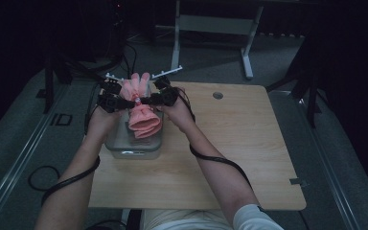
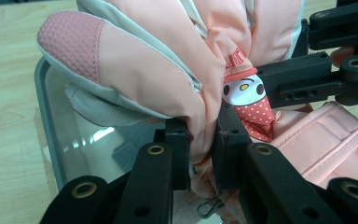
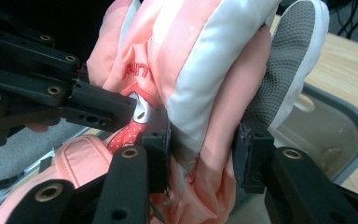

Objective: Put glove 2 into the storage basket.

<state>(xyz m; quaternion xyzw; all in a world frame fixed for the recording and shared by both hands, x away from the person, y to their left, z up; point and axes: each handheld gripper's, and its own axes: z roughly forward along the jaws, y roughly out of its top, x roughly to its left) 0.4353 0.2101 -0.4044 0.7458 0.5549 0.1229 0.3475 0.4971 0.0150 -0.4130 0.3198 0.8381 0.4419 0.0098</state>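
1. Left gripper (image 1: pixel 124 102) is clenched on a fold of the pink gloves (image 1: pixel 141 103); in the left gripper view its jaws pinch the fabric tight, with the cartoon tag (image 2: pixel 244 91) just beyond them.
2. Right gripper (image 1: pixel 146 101) grasps the same gloves from the opposite side, its jaws standing wider around a thicker bunch of pink and white cloth (image 3: pixel 200 88).
3. Between the two grippers the gloves hang upright, fingers up and cuffs drooping into the clear plastic bin (image 1: pixel 124 149) directly below.
4. To do this step well, I judge both grips should stay firm and level with each other, lowering together so the bundle does not twist or slip from the thinner pinch.
5. Bin rim (image 2: pixel 44 116) sits close under the left jaws; keep them inside it and off the wall.
6. Beyond the right gripper the wooden table (image 1: pixel 239 143) lies open and offers room to withdraw; past the left gripper the table edge is near, so room there is tight.
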